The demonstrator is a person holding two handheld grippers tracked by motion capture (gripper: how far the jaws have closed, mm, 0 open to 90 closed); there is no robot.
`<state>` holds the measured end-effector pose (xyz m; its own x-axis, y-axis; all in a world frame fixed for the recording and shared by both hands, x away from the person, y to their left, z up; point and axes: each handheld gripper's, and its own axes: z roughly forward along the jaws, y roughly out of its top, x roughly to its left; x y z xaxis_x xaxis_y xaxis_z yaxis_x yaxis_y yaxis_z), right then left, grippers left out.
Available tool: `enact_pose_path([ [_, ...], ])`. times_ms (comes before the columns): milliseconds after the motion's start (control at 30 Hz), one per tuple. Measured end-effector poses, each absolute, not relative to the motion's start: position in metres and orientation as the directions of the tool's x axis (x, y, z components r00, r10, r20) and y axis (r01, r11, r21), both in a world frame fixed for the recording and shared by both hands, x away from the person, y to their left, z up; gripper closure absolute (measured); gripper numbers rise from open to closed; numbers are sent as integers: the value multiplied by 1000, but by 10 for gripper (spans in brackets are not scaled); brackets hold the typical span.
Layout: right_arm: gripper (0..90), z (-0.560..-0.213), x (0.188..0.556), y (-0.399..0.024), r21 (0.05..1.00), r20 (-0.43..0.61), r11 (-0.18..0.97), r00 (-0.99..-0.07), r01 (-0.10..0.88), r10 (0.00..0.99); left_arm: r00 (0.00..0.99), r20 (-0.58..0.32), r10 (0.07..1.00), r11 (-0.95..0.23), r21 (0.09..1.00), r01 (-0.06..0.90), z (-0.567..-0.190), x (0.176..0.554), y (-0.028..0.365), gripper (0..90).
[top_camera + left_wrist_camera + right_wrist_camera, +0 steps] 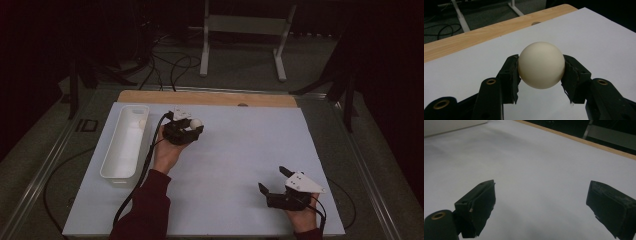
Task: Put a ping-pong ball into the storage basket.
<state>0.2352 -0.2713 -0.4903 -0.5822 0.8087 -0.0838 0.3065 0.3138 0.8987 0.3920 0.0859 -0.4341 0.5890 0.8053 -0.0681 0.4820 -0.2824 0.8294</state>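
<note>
High view: the left gripper (192, 125), held in the person's left hand (166, 152), sits over the white sheet (240, 165) just right of the long white bin (125, 145). A cream ball (195, 123) is pinched at its tip. A second small ball (142, 122) lies inside the bin near its far end. The right gripper (272, 181) rests low at the near right of the sheet, well apart from the left one, jaws spread with nothing between them.

Left gripper view: both black pads press the cream ball (541, 64) from either side; it is held clear above the sheet. The wooden table edge (486, 32) runs beyond the sheet.

Right gripper view: the two jaws stand wide apart over the bare white sheet (536, 165); nothing is gripped.
</note>
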Motion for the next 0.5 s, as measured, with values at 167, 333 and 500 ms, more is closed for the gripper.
enact_pose_path([
  [167,85,-490,235,-271,898,-85,315,-581,307,809,590,-73,804,-275,834,478,-431,390,86,515],
  [333,85,-490,235,-271,899,-84,314,-582,307,809,594,-73,801,-273,839,471,-427,388,87,515],
  [500,85,-490,235,-271,898,-86,316,-584,306,808,598,-69,799,-278,838,469,-424,387,87,515],
])
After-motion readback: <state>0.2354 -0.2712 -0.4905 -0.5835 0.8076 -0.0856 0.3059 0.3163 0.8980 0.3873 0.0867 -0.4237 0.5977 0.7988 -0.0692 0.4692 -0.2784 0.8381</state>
